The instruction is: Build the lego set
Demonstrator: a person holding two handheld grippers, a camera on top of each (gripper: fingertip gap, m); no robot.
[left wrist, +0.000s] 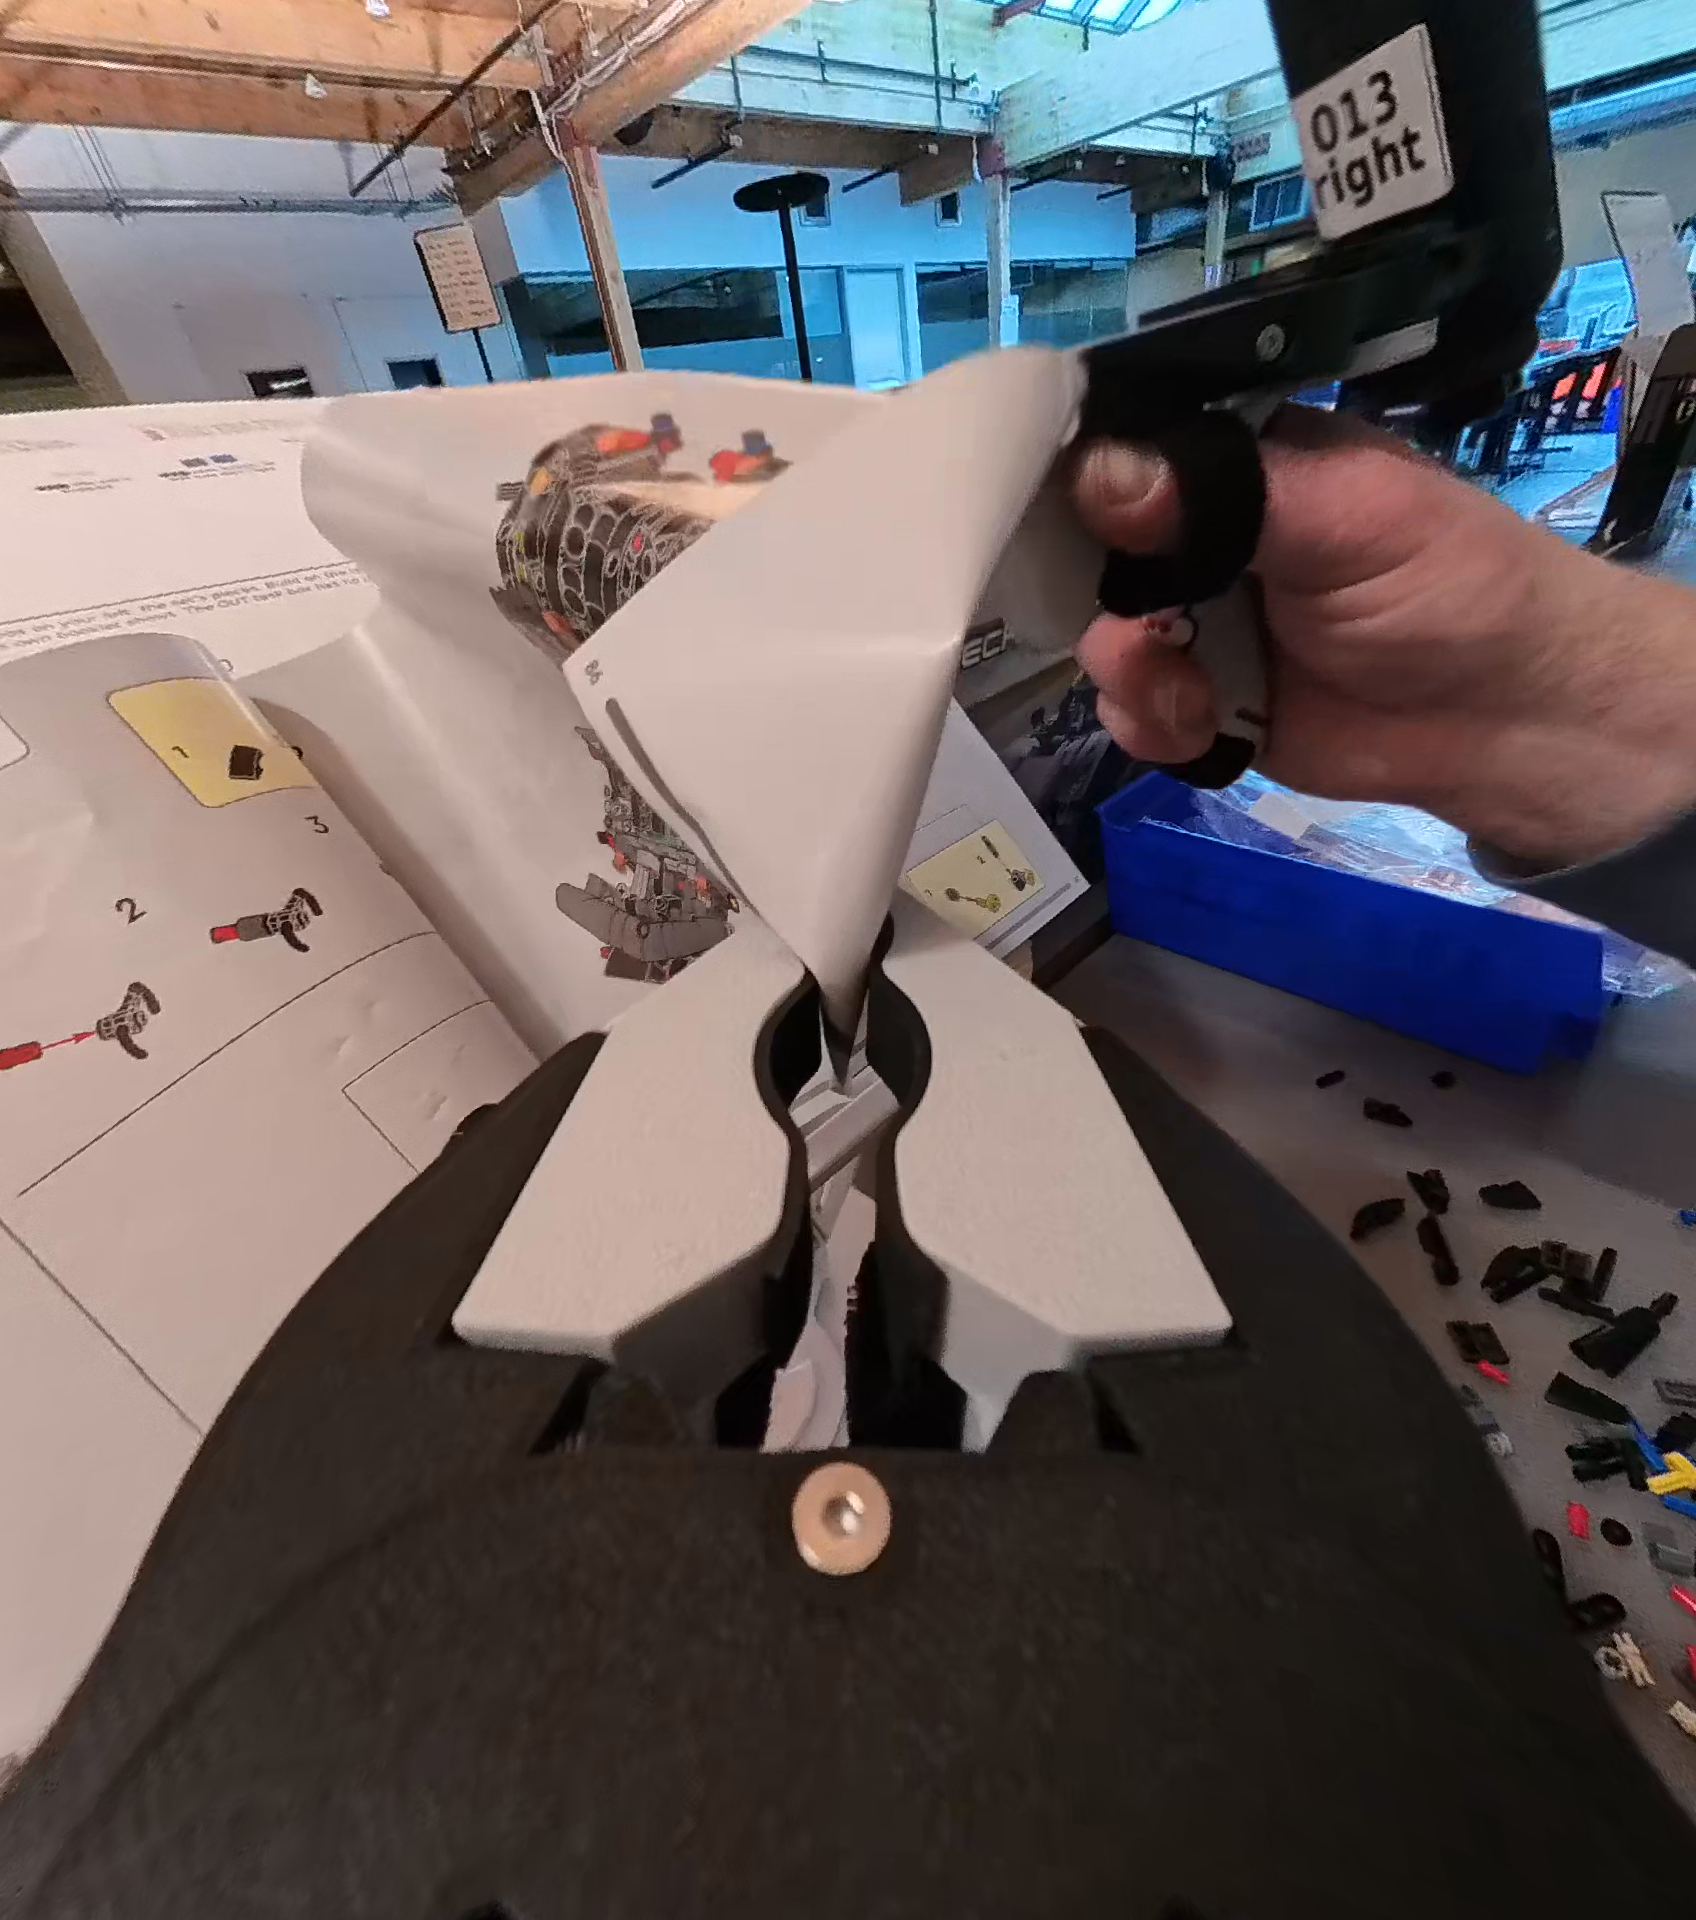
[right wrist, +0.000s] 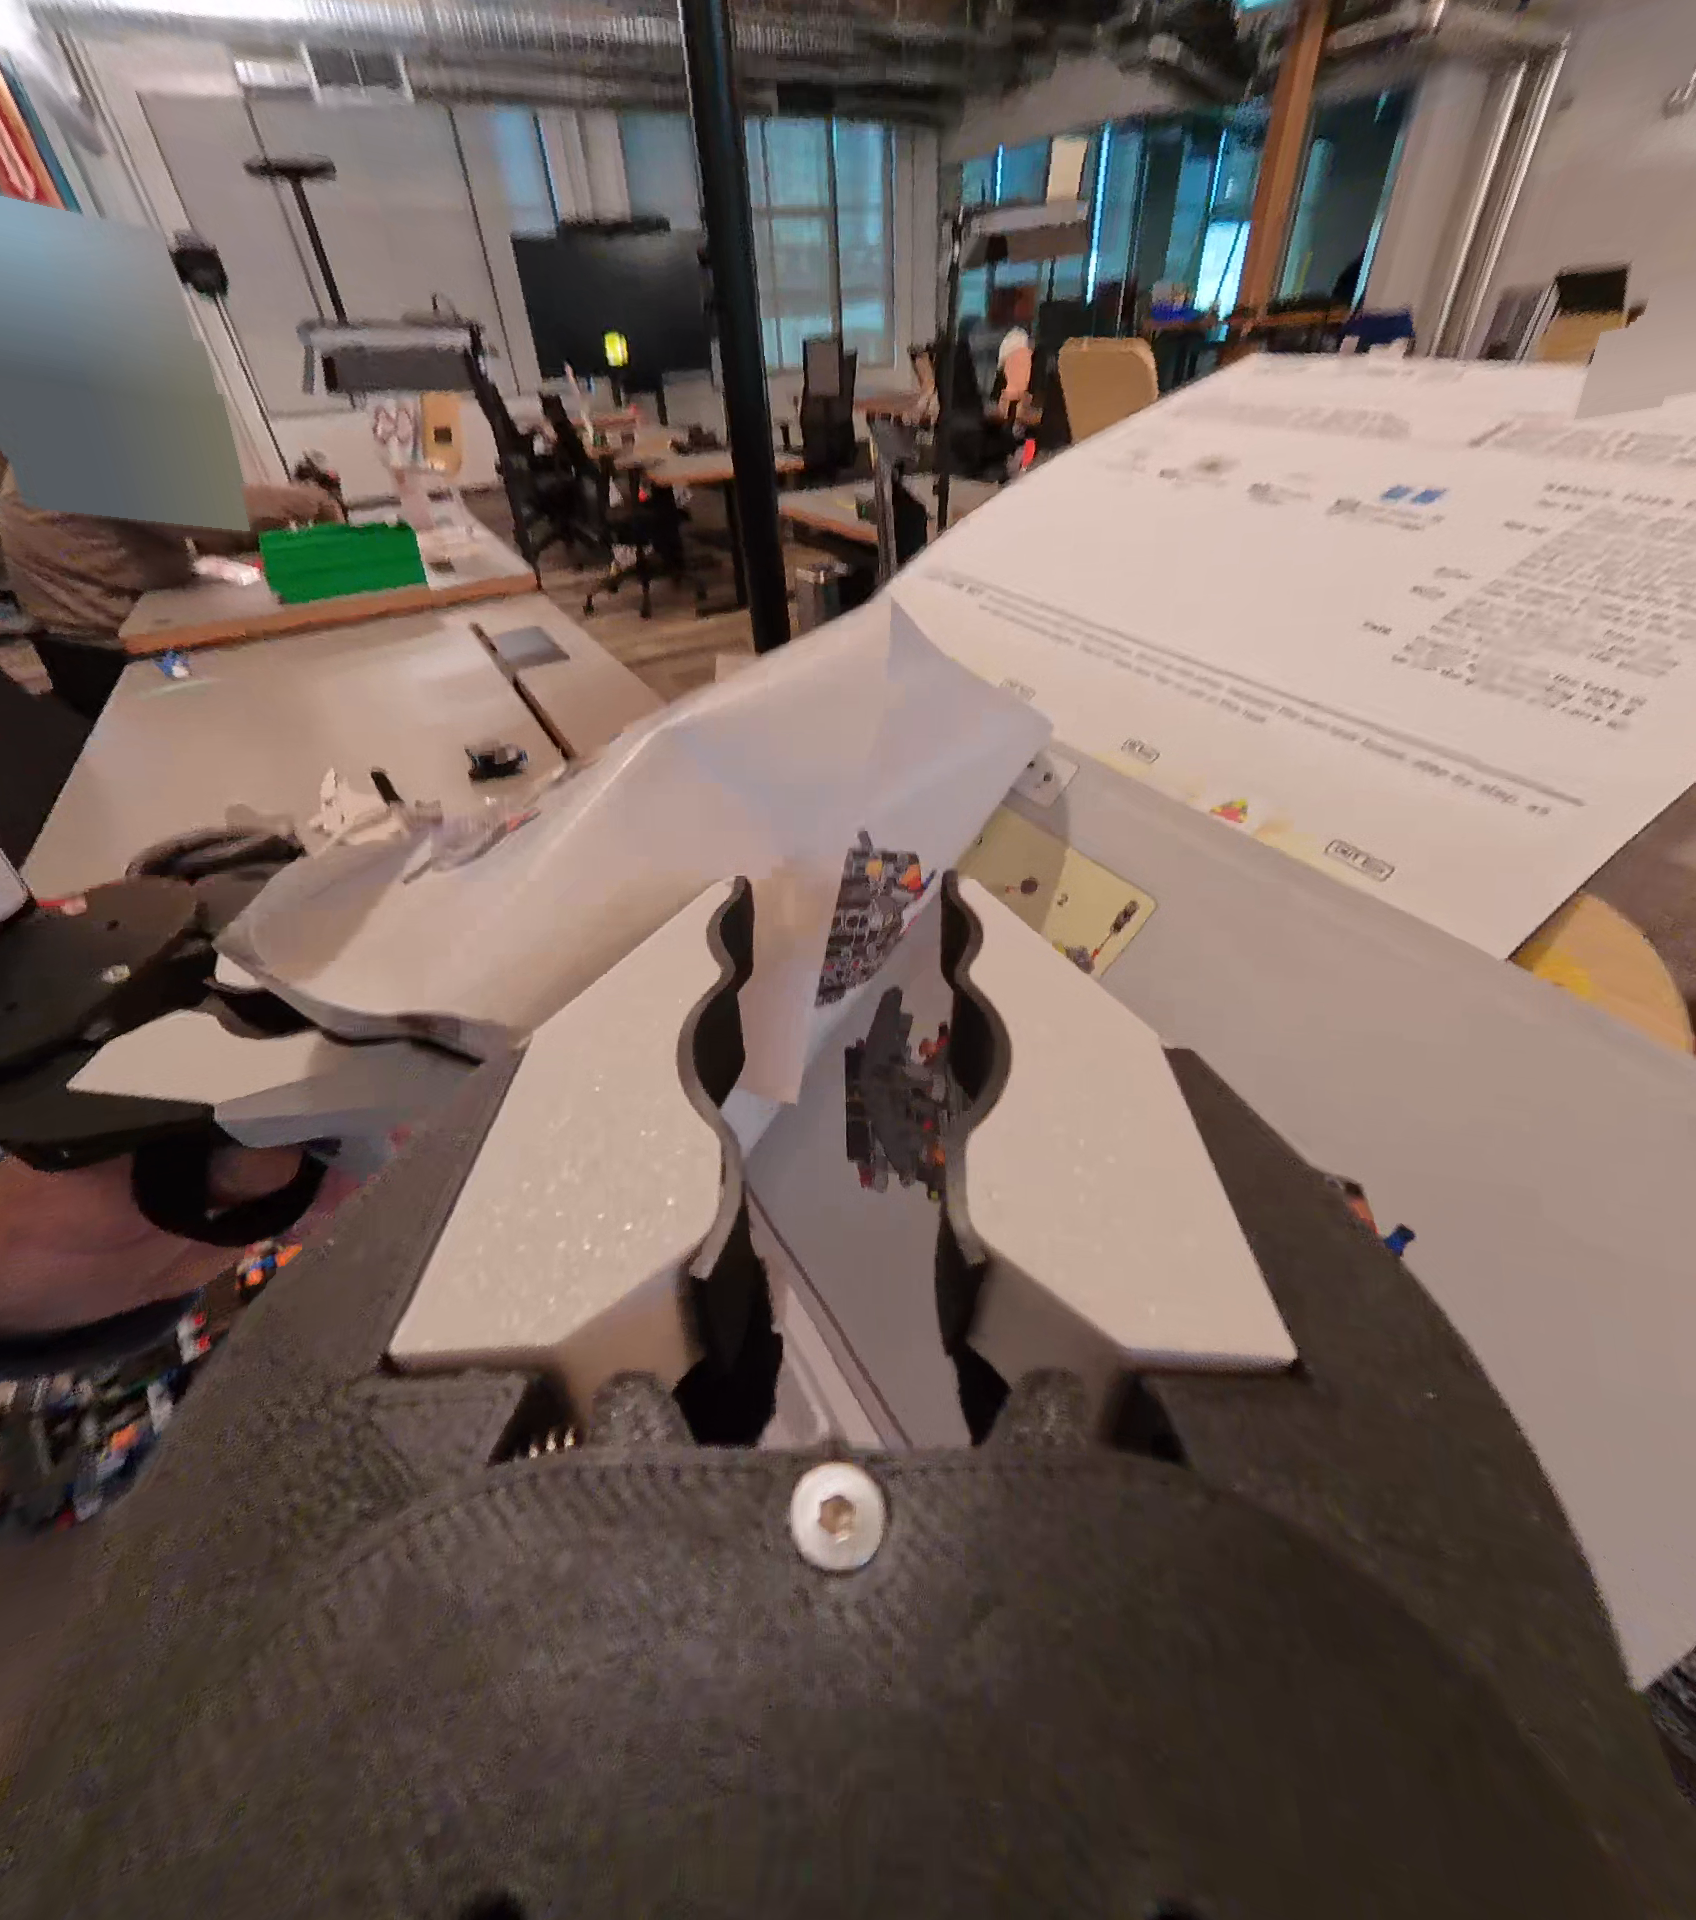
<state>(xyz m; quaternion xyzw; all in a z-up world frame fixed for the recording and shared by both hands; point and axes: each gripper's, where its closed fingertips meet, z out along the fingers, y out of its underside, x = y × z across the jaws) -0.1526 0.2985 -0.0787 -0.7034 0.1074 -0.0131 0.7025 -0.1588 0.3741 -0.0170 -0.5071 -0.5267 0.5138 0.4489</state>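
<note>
White paper fills the space ahead of both pairs of jaws: a page [left wrist: 802,707] of the lego instruction booklet [left wrist: 200,935] is lifted and creased between the two tools. The left gripper [left wrist: 839,997] has its pale fingers [left wrist: 678,1143] drawn almost together, and the page's lower corner runs down into the narrow gap at their tips, pinched there. Beyond and to the right of those jaws, the far end of the same page reaches the black body of the right gripper [left wrist: 1083,416], with a hand [left wrist: 1426,644] wrapped around its handle.

From the right wrist view, the right gripper [right wrist: 844,904] stands partly open, a clear gap between its fingers [right wrist: 605,1122]. The folded page [right wrist: 771,790] hangs down into that gap near the left finger; whether it touches either pad I cannot tell, as the view is blurred there. Left of these jaws the left gripper [right wrist: 231,1039] shows with the sheet's edge at its tips.

Under the lifted page the open booklet lies flat, left of and ahead of the left jaws. Loose lego pieces [left wrist: 1654,1455], black, red, blue and yellow, are scattered on the grey table [left wrist: 1291,1091] to the right of the left jaws, with a blue bin [left wrist: 1343,935] farther ahead on that side.
</note>
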